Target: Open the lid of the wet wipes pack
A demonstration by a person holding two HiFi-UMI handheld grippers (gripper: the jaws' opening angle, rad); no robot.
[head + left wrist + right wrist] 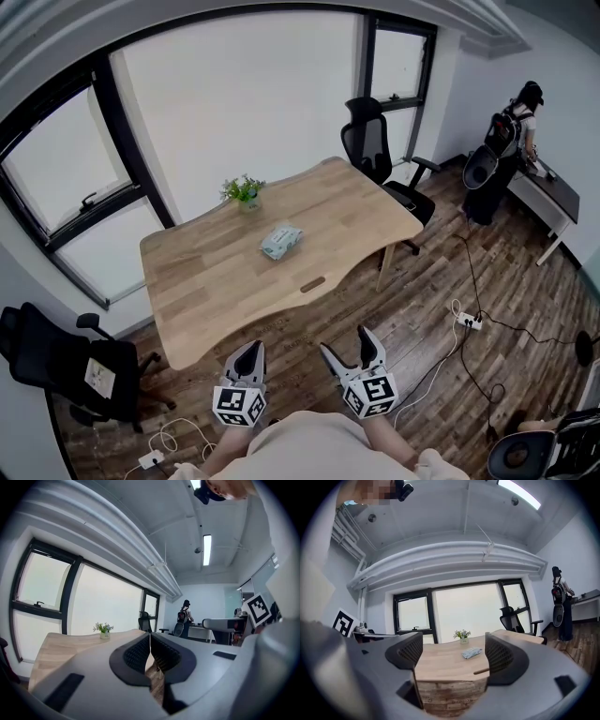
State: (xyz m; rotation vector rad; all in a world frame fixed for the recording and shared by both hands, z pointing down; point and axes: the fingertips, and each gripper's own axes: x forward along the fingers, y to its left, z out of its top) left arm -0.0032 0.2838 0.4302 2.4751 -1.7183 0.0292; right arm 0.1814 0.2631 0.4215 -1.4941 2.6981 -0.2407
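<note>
One wet wipes pack [281, 241] lies flat near the middle of the wooden table [206, 281]. As far as this range allows, its lid is not yet raised, and a small potted plant [244, 191] stands just beyond it toward the window. Nothing pins the pack. It looks light and soft enough to slide or lift whole if a jaw tugs the lid flap while the body is left free, and a pinch on the film instead of the flap would likely just crumple it. A sweep past the pack could tip the plant. Both claws are well short of the table's near edge: the left gripper [249, 352] has its jaws pressed together on nothing, and the right gripper [349, 345] has them spread wide and empty. Closing that gap means stepping in, and the power strip [467, 321] with its cords on the floor to the right could catch a foot
</note>
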